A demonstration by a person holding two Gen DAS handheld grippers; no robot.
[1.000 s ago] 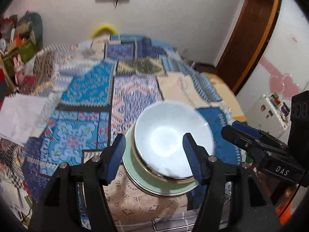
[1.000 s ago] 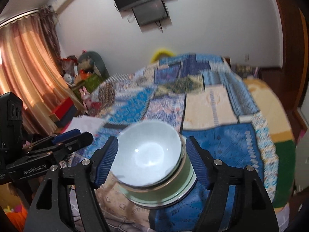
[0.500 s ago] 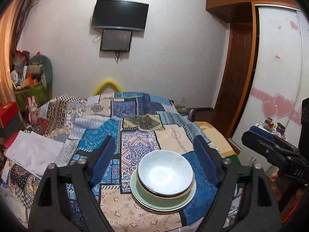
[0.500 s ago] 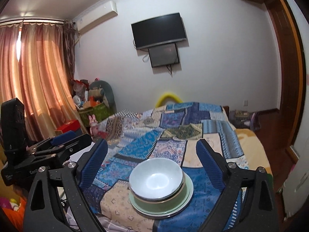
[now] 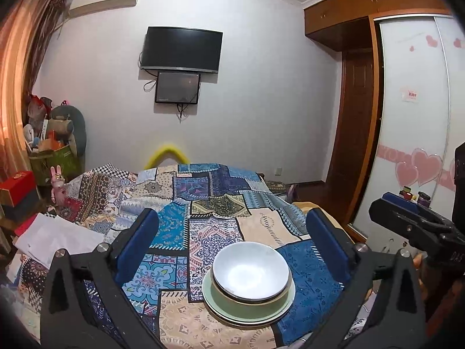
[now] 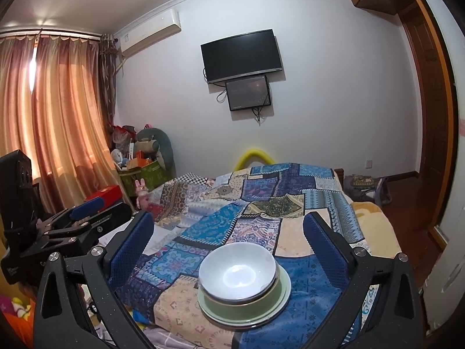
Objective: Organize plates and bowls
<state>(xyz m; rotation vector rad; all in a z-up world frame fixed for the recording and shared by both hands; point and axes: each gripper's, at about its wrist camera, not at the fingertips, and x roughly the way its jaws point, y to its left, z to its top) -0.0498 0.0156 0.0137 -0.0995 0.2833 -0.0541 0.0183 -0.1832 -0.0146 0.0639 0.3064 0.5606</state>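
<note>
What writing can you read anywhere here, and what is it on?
"DAS": on the right gripper, along its black body.
"G", the rest hidden: on the left gripper, low on its body.
Too blurred to read: wardrobe sticker; air conditioner label.
Both grippers' jaws have just been opening, with nothing between them.
</note>
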